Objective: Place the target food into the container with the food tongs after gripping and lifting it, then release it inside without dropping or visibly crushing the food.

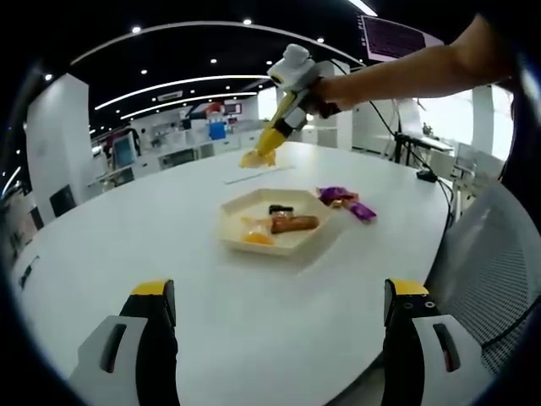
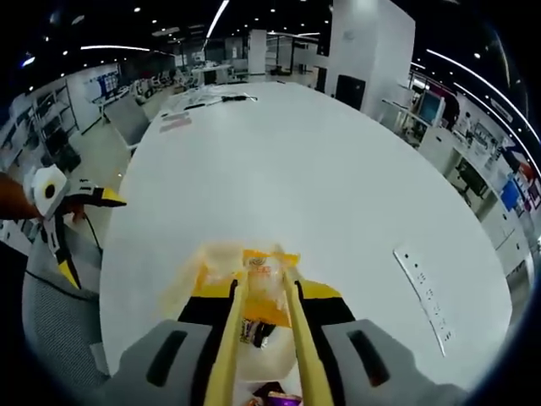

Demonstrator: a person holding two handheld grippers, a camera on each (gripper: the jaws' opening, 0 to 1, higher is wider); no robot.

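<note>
In the left gripper view, a white hexagonal container (image 1: 232, 222) sits mid-table, holding a brown sausage (image 1: 294, 223), an orange piece (image 1: 256, 236) and a small dark item. My right gripper (image 1: 296, 83), held by a person's arm, hangs above and beyond the container. It is shut on yellow food tongs (image 1: 277, 127), which pinch a yellow wrapped food (image 1: 256, 157) in the air. In the right gripper view, the tongs (image 2: 226, 338) run between my right gripper's (image 2: 264, 311) jaws and clamp the orange-yellow packet (image 2: 266, 283). My left gripper (image 1: 279, 289) stands wide open near the table's edge, holding nothing.
Purple wrappers (image 1: 347, 201) lie just right of the container. A thin white strip (image 1: 254, 176) (image 2: 423, 292) lies on the round white table (image 2: 321, 169). A grey mesh chair (image 1: 494, 262) stands at the table's edge. My left gripper (image 2: 68, 203) shows at the left.
</note>
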